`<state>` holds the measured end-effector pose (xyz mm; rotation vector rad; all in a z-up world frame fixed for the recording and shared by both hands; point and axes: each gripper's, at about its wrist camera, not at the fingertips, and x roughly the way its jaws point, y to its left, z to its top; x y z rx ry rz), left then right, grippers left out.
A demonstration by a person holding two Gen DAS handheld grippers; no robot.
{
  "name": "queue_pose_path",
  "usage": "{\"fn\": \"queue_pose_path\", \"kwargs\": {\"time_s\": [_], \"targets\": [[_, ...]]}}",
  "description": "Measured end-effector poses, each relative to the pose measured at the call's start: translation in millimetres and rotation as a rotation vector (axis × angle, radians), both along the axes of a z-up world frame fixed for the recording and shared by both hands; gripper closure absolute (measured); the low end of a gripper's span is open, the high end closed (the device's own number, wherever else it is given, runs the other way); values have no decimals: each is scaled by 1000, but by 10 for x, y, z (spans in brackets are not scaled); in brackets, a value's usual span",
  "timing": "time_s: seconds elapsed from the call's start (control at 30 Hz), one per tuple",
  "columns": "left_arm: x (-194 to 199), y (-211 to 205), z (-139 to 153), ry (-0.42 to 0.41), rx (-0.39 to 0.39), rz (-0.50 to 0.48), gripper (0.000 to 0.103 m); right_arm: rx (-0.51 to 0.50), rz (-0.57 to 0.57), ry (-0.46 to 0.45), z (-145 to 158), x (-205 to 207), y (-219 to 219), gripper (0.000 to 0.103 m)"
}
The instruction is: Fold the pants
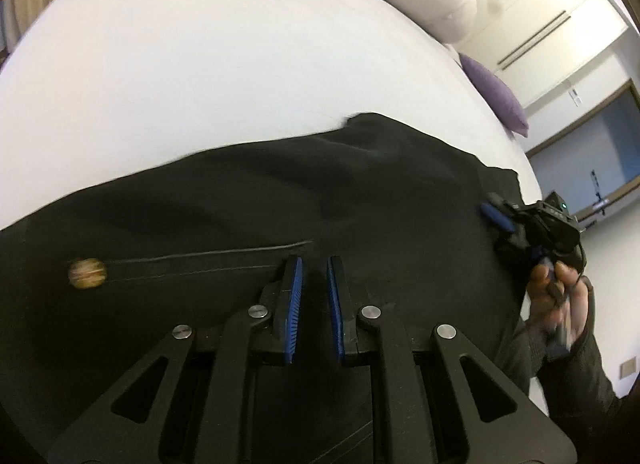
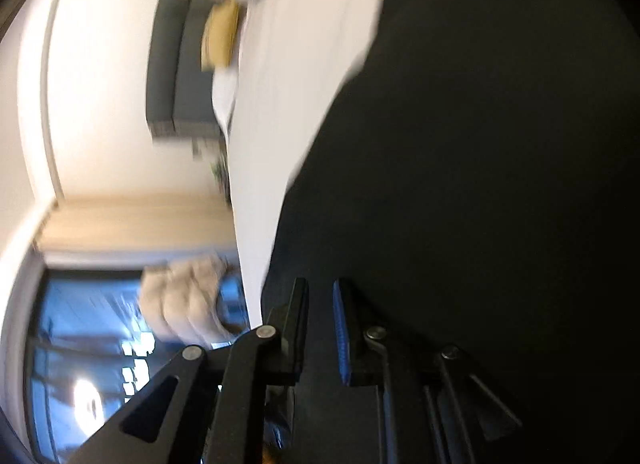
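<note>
between the blue pads of the left gripper (image 1: 314, 284) a pinch of black cloth seems clamped, jaws nearly shut; the right gripper (image 2: 320, 304), rolled on its side, has its jaws drawn close over the same cloth, though whether it grips is unclear; the pants (image 1: 280, 203) lie on the white bed (image 1: 200, 63), long axis running left to right, a tan button (image 1: 88, 272) near the left; soft, light and limp, probably best taken at waistband or hem corners.
</note>
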<state>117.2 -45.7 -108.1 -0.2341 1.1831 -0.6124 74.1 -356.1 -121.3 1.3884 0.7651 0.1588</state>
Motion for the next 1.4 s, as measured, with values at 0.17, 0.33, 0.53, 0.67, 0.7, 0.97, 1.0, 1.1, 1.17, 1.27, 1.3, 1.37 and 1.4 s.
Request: {"fn": "queue_pose_path", "kwargs": {"time_s": [0.17, 0.33, 0.53, 0.67, 0.7, 0.97, 1.0, 1.1, 1.17, 1.27, 1.3, 1.37, 1.4], "targets": [[-46, 211, 21, -22, 40, 7, 90, -108, -178, 7, 157, -266, -661, 90], [-128, 397, 43, -36, 79, 37, 90, -224, -388, 58, 319, -889, -1430, 65], [-295, 542, 211, -53, 138, 132, 90, -331, -579, 78, 778, -1651, -1605, 18], [-390, 324, 439, -92, 43, 143, 90, -270, -550, 60, 626, -2058, -1933, 19], [-400, 203, 461, -93, 15, 131, 90, -253, -537, 65, 576, -2062, -1977, 23], [-497, -765, 167, -41, 27, -49, 90, -146, -485, 110, 149, -1864, -2036, 36], [-508, -795, 104, -26, 40, -59, 90, -133, -490, 105, 114, -1861, -2045, 36], [-535, -771, -29, -5, 27, -62, 90, -105, -504, 79, 59, -1863, -2096, 41], [-504, -713, -122, 34, -16, -48, 90, -111, -508, 68, 55, -1835, -2144, 43], [-506, -686, -179, 48, -27, -41, 90, -116, -513, 52, 48, -1824, -2183, 45], [-525, -685, -180, 38, -15, -45, 91, -113, -517, 48, 52, -1831, -2194, 46], [-558, -695, -178, 19, 8, -53, 90, -108, -518, 31, 52, -1781, -2216, 50], [-586, -698, -178, 12, 17, -55, 90, -110, -513, 30, 53, -1763, -2229, 54]]}}
